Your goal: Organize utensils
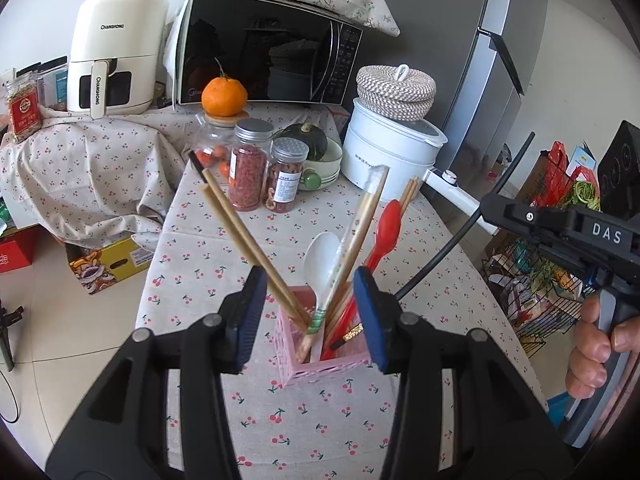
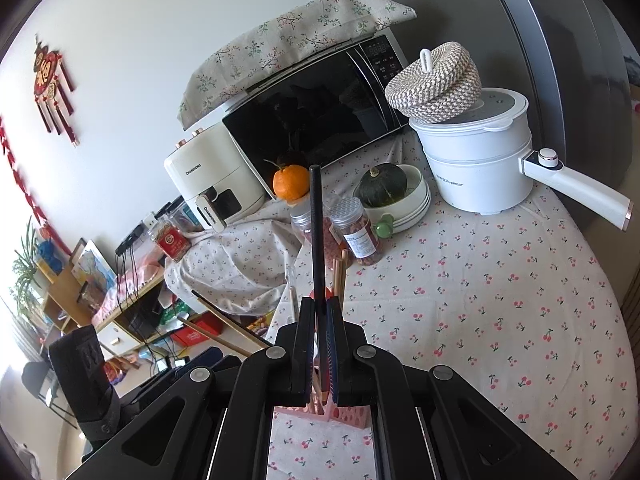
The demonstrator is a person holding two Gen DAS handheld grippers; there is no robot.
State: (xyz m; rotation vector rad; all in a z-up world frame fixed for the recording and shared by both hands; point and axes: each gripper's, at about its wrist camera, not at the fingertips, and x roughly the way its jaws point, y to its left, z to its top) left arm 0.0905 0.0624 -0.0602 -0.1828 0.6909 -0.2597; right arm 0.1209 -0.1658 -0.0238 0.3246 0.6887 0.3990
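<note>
A pink slotted holder (image 1: 320, 364) stands on the cherry-print tablecloth (image 1: 304, 416). Inside it lean a pair of pale chopsticks (image 1: 240, 232), a white spoon (image 1: 322, 256), paper-wrapped chopsticks (image 1: 362, 220) and a red spoon (image 1: 386, 224). My left gripper (image 1: 310, 312) is open just above the holder, its blue pads either side of the utensils; the pale chopsticks pass close by the left pad. My right gripper (image 2: 320, 312) is shut on a thin black chopstick (image 2: 316, 232). In the left wrist view that gripper (image 1: 490, 210) sits right of the holder, with the chopstick (image 1: 448, 240) slanting down toward it.
Behind the holder stand spice jars (image 1: 250, 164), an orange (image 1: 223, 96) on a jar, a green squash in a bowl (image 1: 316, 148), a white pot with a woven lid (image 1: 392, 152), a microwave (image 1: 264, 48) and an air fryer (image 1: 116, 52). A wire rack (image 1: 536, 292) stands at the right.
</note>
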